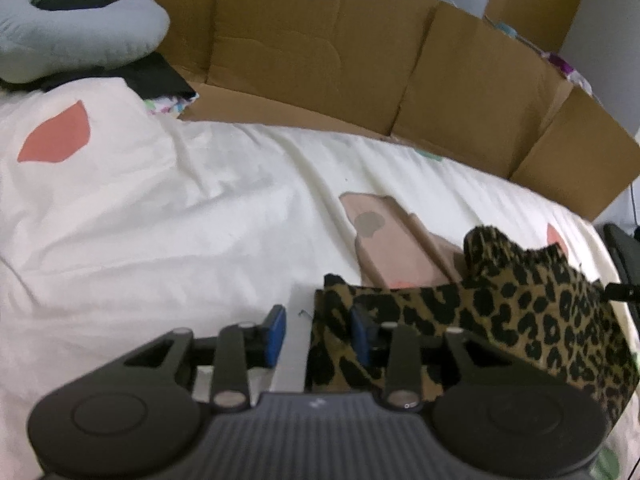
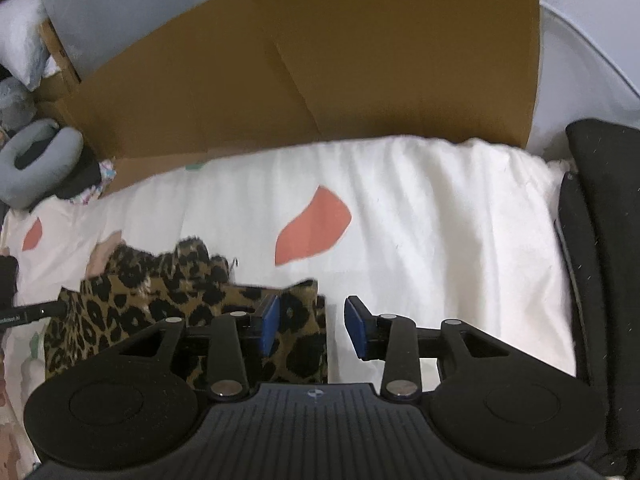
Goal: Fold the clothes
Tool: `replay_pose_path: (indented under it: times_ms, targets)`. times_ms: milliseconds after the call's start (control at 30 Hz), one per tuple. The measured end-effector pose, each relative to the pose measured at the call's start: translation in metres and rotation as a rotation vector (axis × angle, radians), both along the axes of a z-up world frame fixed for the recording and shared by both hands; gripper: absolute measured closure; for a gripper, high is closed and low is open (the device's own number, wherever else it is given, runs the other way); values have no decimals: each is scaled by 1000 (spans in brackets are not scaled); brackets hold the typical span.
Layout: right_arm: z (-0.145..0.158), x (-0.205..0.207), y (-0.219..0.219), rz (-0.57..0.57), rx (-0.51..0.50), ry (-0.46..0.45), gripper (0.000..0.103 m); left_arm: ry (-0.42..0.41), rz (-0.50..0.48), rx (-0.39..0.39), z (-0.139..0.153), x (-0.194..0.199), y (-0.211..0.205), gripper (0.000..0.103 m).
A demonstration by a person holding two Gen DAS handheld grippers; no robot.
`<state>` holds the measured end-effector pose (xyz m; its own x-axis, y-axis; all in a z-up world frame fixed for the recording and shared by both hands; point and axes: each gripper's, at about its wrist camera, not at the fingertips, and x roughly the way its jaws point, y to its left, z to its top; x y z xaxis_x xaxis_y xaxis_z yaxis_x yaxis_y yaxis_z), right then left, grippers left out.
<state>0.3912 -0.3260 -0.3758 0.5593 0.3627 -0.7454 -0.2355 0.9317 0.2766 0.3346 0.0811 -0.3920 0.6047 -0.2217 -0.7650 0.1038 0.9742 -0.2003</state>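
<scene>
A leopard-print knitted garment in tan and black [image 1: 532, 312] lies bunched on a bed under a white duvet with coral leaf shapes [image 1: 160, 208], toward the bed's near edge, between two hand-held grippers. The left gripper [image 1: 320, 334] stands with its blue-padded jaws apart; the garment's left end drapes over its right finger and into the gap, yet the pads do not close on the cloth. The right gripper [image 2: 312, 330] is likewise released, its jaws wide, with the garment's right end reaching past the left finger into the gap, a corner of cloth peaked just ahead of the pad. The garment's long axis runs roughly side to side along the near edge, from one gripper to the other, so each hand has its own end within reach and neither is clearly nearer. Part of the cloth stands rumpled toward the middle, and whether it is partly folded or merely heaped cannot be told. A pinkish-beige flat folded item [image 1: 384, 236] lies just behind the garment, toward the bed's middle. Brown cardboard panels [image 1: 320, 60] line the far edge, and a grey U-shaped neck pillow [image 1: 80, 28] sits at the far left corner.
</scene>
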Motion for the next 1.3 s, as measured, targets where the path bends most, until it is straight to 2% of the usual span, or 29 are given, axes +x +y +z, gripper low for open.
replay_pose_path:
  times_ms: [333,533,600,700,800,1200,1233,1300]
  targets:
    - [-27,6,28,69,-89,53,60,13,-51,23,-8,3,-15,67]
    - [-30,5,37,103,-147,38,59,16,-58,31,-11,4,-22,62]
    - [-29,6,37,114,-147,40,66,12,-67,43,-11,4,-26,60]
    - [-25,5,38,138,-149,32,91,10,-83,61,-11,5,-31,60]
    - [-18,3,36,123,-143,16,97,10,-87,66,-12,6,-33,59]
    - [-2,-11,22,80,-139,-35,98,26,-83,57,-13,12,-30,56]
    - [-1,-11,22,79,-138,-34,98,27,-83,52,-13,13,-29,57]
    - [0,-10,22,76,-133,-36,98,22,-92,64,-12,14,-28,65]
